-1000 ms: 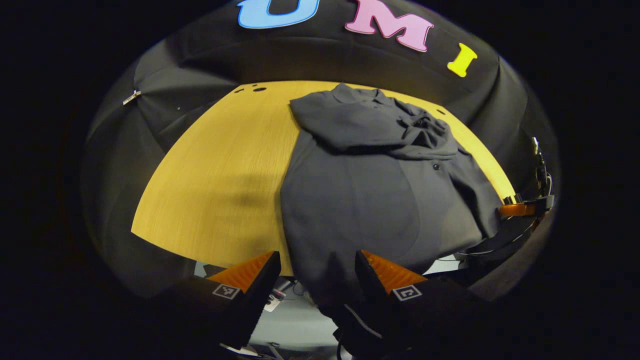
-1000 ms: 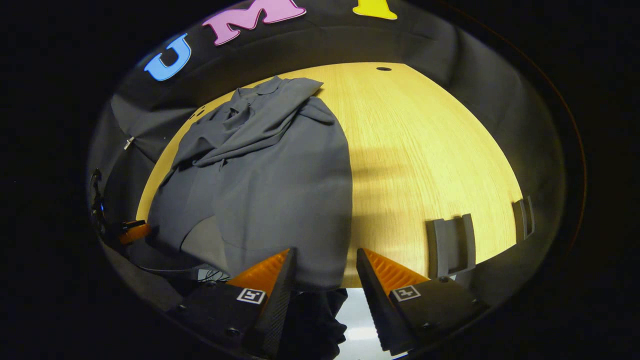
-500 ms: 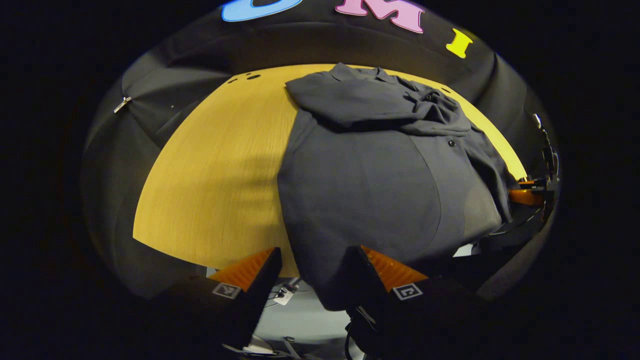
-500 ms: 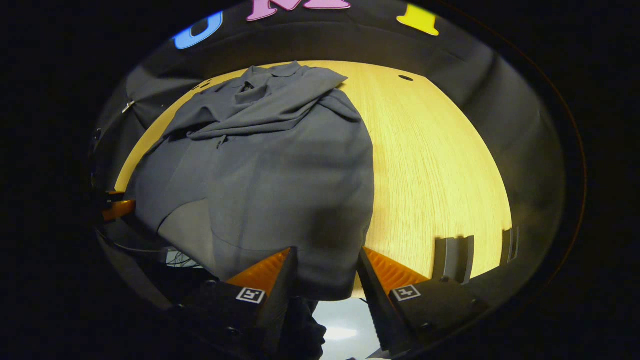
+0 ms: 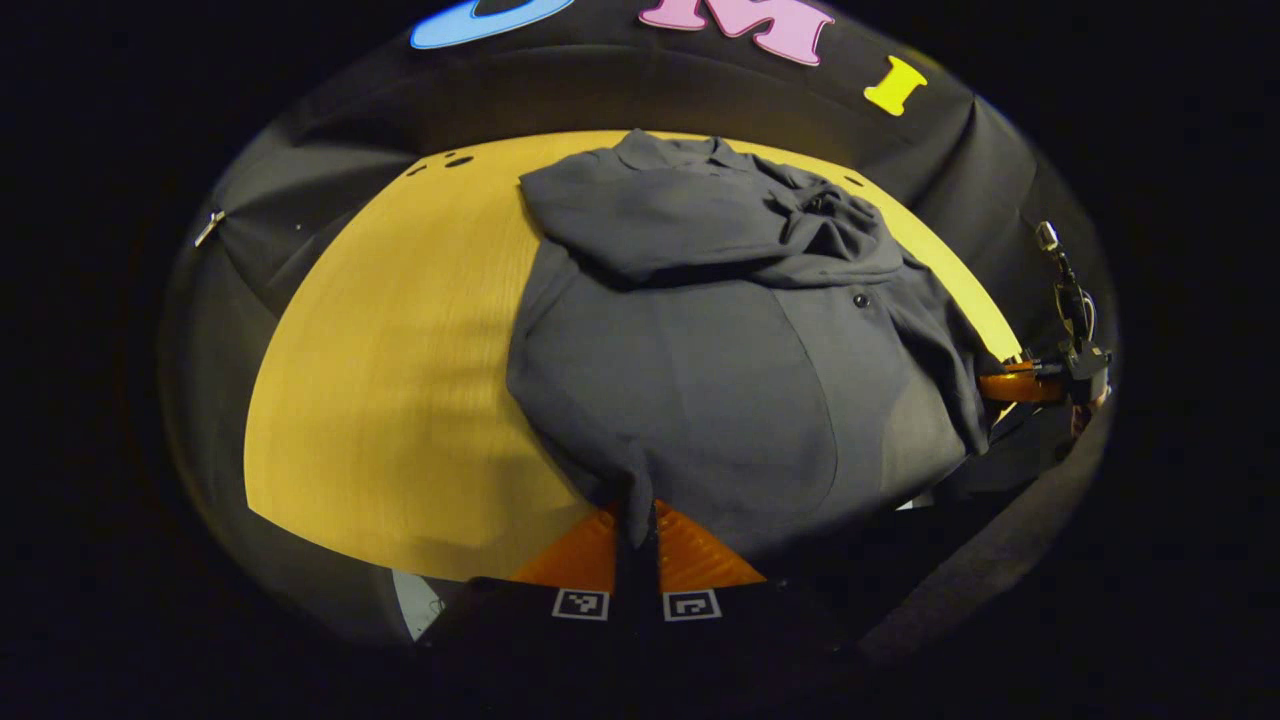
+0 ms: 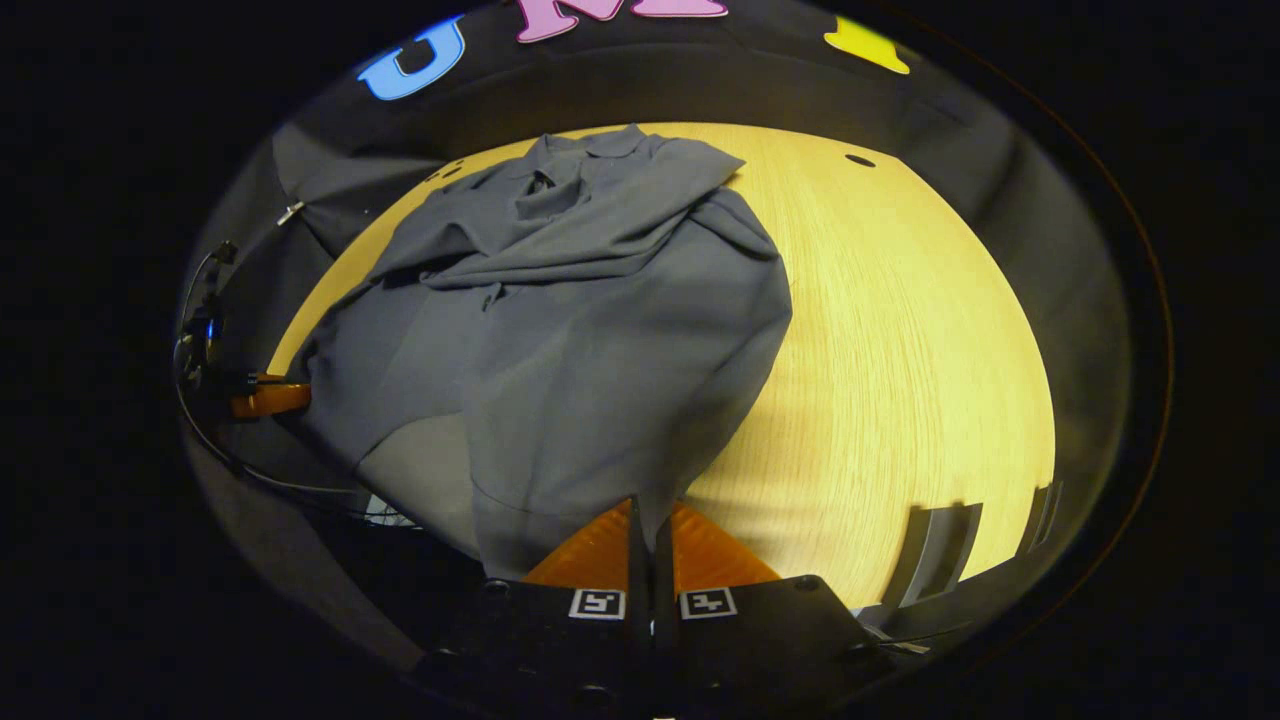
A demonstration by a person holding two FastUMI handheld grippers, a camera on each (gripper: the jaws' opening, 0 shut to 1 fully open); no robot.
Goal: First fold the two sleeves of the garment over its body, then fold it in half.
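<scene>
Left gripper view: left gripper (image 5: pixel 637 520) at bottom centre, fingers pressed together w/ a pinch of dark cloth between them – clamped on the garment (image 5: pixel 720 360) at its near hem corner.
Right gripper view: right gripper (image 6: pixel 651 518) at bottom centre, fingers likewise closed w/ a thin fold of the garment (image 6: pixel 590 350) caught between them, at the other near hem corner.
Garment: dark grey button shirt, lying on the table (image 5: pixel 400 380), collar at the far end near the booth wall, hem toward the grippers at the near table edge. Cloth puckers up into each pinch.
Sleeves: both lie across the upper chest, bunched and creased below the collar; they overlap, can't tell which is on top.
Button: one small button (image 5: pixel 859 299) visible on the front in left gripper view.
Table: yellow wood-grain top, small dark holes near the far edge (image 6: pixel 859 160). Bare wood to either side of the garment.
Other gripper: in left gripper view the right gripper shows far off at the right rim (image 5: pixel 1010 385), beside the garment's edge; in right gripper view the left gripper shows at the left rim (image 6: pixel 268 398), cable trailing below.
Stands: grey upright holders (image 6: pixel 940 545) at the near right table edge in right gripper view.
</scene>
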